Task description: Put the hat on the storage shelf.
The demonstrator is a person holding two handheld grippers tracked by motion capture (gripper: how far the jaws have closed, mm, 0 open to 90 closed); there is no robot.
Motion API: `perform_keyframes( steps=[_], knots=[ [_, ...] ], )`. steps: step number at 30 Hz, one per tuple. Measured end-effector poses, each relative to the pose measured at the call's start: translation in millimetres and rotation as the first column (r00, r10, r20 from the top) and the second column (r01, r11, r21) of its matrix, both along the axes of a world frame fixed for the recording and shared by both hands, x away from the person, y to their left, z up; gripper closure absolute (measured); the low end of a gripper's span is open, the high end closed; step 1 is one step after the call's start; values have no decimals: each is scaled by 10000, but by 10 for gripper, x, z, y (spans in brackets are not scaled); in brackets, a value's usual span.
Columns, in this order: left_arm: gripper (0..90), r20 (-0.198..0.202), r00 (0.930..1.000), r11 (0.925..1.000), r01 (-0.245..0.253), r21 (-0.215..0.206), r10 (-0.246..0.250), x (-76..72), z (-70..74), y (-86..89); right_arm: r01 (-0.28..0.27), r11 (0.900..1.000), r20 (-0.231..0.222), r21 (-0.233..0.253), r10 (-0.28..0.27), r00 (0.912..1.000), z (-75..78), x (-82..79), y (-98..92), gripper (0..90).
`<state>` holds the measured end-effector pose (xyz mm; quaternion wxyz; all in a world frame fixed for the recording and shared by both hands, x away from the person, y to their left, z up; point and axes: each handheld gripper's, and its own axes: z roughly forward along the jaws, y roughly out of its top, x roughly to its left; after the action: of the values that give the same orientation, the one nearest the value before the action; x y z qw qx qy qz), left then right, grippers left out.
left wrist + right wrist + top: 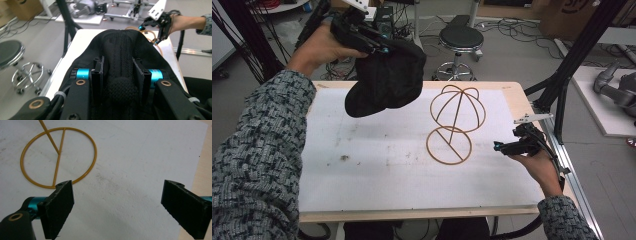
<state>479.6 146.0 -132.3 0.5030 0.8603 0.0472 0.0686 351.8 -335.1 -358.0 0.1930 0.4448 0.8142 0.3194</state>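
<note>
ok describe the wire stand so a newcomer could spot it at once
On the white table, look right of centre, between the two grippers. The wire stand is a thin mustard-yellow frame: a flat ring base, a slanted stem and a domed cage on top, bare, unlike the black hat.

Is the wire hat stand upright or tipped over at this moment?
Upright. The wire hat stand has its ring base flat on the white mat, its stem rising to the bare dome; the black hat hangs beside it.
</note>
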Motion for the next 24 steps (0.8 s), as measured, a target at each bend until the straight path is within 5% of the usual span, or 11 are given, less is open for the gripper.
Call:
perform_keyframes(
  steps=[10, 24],
  knots=[
    [658, 1, 9980, 9979, 625, -158, -625, -39, 143, -449, 27, 10000, 14, 22, -27, 10000, 11, -12, -36, 109],
    [653, -320, 9968, 9972, 741, 108, -737, 10, 47, -1093, 66, 9999, 55, 144, -66, 10000, 7, -42, -84, 109]
  ],
)
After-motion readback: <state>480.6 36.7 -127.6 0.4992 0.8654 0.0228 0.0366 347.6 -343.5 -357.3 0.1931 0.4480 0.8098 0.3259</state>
